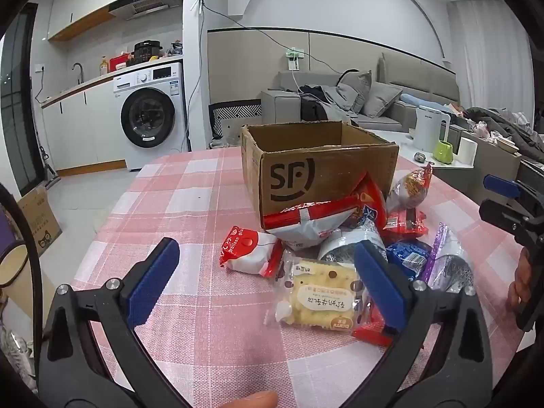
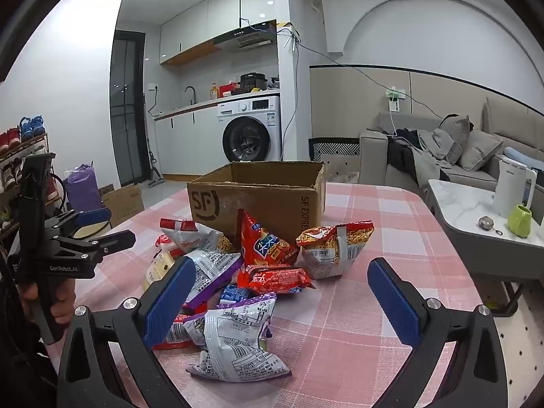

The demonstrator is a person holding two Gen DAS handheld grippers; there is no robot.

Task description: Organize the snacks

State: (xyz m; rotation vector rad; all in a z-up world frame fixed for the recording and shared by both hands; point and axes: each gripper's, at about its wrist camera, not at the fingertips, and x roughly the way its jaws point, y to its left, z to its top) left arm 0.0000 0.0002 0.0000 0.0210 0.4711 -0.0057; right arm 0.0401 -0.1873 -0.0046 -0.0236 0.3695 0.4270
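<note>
Right wrist, snack pile (image 2: 234,285), lower packets overlapped

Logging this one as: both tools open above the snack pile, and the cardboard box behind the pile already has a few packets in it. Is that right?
Not quite. Both the left tool and right tool are open above the snack pile, but no packet shows inside the cardboard box: the left wrist view shows only bare inner walls, its floor hidden. All visible packets lie on the tablecloth.

A brown box (image 2: 258,200) stands open on the desk (image 2: 374,224). Snack bags (image 2: 238,292) lie in a heap just in front of it. A tall red bag (image 2: 263,241) leans on the box. A cracker pack (image 1: 319,297) lies flat.
</note>
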